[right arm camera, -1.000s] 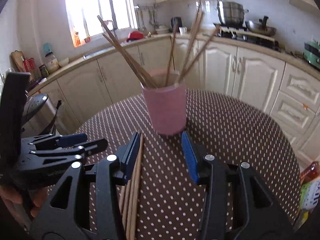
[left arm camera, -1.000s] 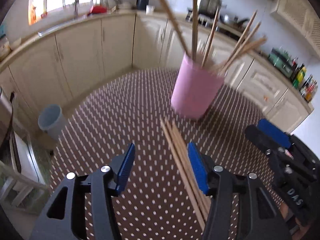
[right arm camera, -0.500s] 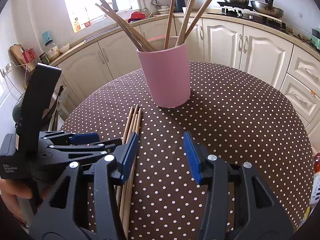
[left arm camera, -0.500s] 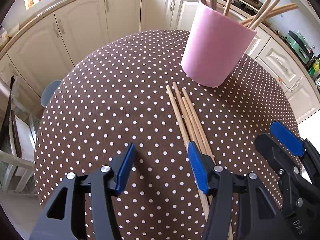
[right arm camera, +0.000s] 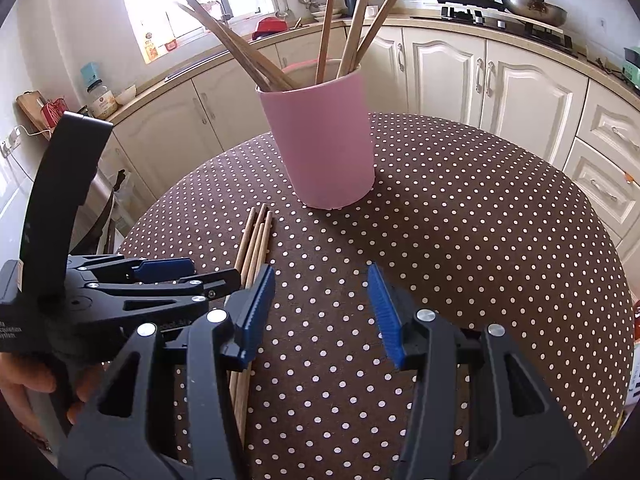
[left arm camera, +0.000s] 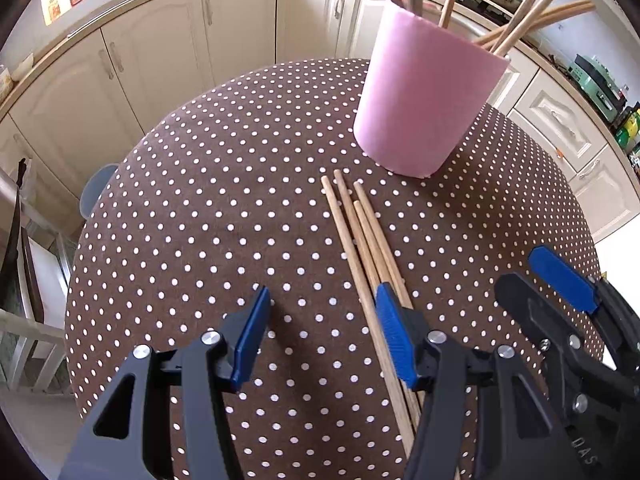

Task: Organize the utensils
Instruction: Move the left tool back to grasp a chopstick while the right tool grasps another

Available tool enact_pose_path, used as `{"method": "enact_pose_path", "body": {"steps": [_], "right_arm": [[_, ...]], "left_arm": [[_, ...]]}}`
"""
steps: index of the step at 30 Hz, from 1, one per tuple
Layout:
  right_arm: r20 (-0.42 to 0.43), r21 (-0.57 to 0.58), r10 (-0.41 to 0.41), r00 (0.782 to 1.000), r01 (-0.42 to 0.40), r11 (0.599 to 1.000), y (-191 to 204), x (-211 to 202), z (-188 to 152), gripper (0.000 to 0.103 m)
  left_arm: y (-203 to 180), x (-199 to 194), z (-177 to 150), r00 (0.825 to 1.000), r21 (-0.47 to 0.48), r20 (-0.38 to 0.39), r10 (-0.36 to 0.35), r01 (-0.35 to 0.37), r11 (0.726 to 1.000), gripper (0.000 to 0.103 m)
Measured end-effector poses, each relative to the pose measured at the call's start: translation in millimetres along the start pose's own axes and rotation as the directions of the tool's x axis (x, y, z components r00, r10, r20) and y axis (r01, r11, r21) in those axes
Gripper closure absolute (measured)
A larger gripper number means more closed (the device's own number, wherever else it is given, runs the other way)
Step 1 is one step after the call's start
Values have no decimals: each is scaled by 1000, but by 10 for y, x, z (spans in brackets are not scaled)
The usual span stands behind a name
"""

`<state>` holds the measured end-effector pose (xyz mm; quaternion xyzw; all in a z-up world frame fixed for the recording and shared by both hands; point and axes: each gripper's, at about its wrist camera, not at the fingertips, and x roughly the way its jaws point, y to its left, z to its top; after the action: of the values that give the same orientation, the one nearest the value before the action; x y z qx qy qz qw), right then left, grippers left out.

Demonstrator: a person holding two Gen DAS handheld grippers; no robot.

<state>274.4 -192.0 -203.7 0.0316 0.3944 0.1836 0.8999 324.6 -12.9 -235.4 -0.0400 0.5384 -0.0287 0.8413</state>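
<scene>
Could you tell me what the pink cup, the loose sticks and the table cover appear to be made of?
Pink cup: probably matte plastic or silicone, given its even colour without shine. Loose sticks: apparently bare wood or bamboo, pale tan with a dull finish. Table cover: brown with white dots, faintly glossy, so possibly coated cloth or vinyl.

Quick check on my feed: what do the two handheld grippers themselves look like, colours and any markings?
Both the left gripper and right gripper are black plastic clamp frames with silver rivets and ribbed blue pads on the fingers. The left one carries a curved black handle with partly legible white lettering. No cables or sleeves visible.
</scene>
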Motion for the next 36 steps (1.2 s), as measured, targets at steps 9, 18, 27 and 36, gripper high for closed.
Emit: {"method": "enact_pose_path", "body": {"steps": [9,18,27,36], "right_arm": [[-33,-14,7,999,-7,1000,13,79,-2,54],[-123,-87,5,992,-15,996,206,269,-38,54],[-180,-165,-36,983,6,986,444,500,-20,55],[-253,-241,-53,966,-10,970,612,640,123,68]], "left_arm": [[109,10,59,1000,7,-5,5,-5,1000,47],[168,-10,54,1000,29,1,-12,12,1000,55],[178,5,61,1000,39,9,-2,2,999,60],[97,33,81,999,46,36,37,-38,998,79]]}}
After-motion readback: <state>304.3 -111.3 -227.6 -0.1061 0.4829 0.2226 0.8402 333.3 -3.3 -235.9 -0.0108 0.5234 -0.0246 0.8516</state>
